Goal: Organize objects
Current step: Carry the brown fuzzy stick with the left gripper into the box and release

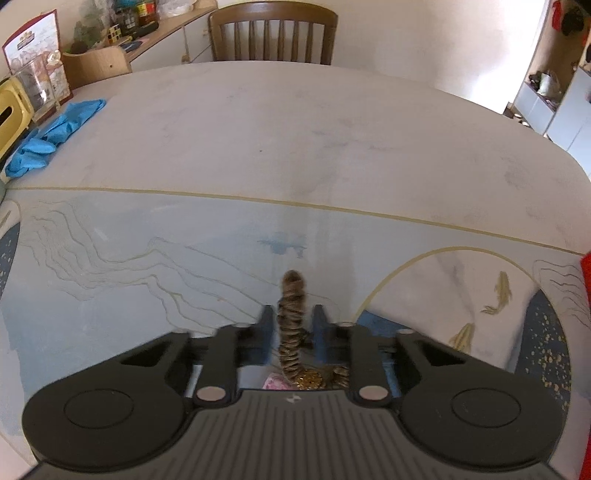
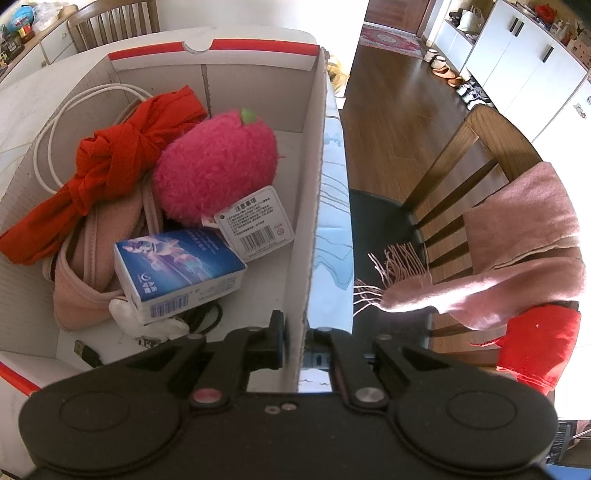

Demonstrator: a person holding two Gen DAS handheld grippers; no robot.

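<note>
My left gripper (image 1: 292, 317) is shut on a brown coiled hair tie (image 1: 292, 295) with a gold ornament, held above the patterned table mat (image 1: 129, 266). My right gripper (image 2: 295, 325) is shut on the right wall of a white cardboard box (image 2: 314, 177) with red trim. Inside the box lie a pink plush strawberry (image 2: 214, 166) with a tag, a red knotted cloth (image 2: 114, 155), a blue and white small carton (image 2: 181, 266), a pink strap item (image 2: 85, 284), a white cable (image 2: 48, 147) and a black USB cable (image 2: 88, 354).
Blue gloves (image 1: 51, 136) lie at the table's far left beside a yellow box (image 1: 11, 114). A wooden chair (image 1: 273, 33) stands behind the table. In the right wrist view, a chair (image 2: 480, 177) with a pink scarf (image 2: 517, 251) stands right of the table edge.
</note>
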